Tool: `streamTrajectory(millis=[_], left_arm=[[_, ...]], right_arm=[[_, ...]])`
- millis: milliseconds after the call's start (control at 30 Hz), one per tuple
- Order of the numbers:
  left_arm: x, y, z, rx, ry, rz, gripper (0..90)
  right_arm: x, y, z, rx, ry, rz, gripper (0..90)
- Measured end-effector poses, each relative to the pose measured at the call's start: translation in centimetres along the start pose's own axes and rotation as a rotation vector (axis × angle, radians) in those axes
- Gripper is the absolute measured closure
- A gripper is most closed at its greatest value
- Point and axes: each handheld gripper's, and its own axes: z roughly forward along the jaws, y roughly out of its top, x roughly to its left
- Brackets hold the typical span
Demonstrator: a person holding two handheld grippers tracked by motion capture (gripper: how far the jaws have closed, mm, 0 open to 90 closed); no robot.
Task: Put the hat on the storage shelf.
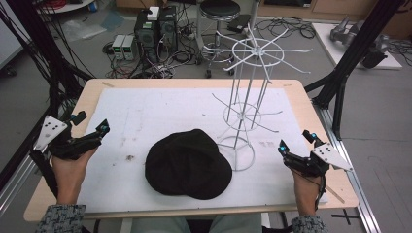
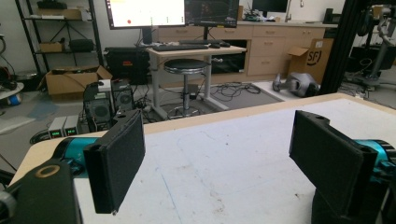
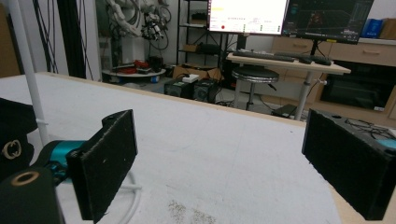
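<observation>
A black cap [image 1: 187, 165] lies on the white mat [image 1: 145, 111] near the table's front middle. Just right of it stands a tall white wire rack [image 1: 248, 97] with spoked arms, its ring base [image 1: 243, 153] beside the cap's brim. My left gripper [image 1: 92, 122] rests at the mat's left edge, well left of the cap. Its jaws stand wide apart with bare mat between them [image 2: 219, 158]. My right gripper [image 1: 295, 141] sits at the right edge, right of the rack, open and holding nothing [image 3: 224, 163]. In the right gripper view the cap [image 3: 14, 135] and the rack's pole [image 3: 28, 70] show at the left.
The wooden table [image 1: 296, 97] ends just past the mat on every side. Black frame posts [image 1: 357, 43] rise at both sides of the table. A stool [image 1: 219, 12], computer cases [image 1: 155, 29] and cables are on the floor beyond the far edge.
</observation>
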Motion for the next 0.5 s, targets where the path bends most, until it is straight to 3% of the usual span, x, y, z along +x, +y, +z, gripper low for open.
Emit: streamTrajectory(millis=[500], left_arm=[[-0.37, -0.01, 0.07, 0.005, -0.043, -0.004, 18.6]], right_arm=[[0.05, 0.02, 0.15, -0.003, -0.001, 0.006, 9.4]])
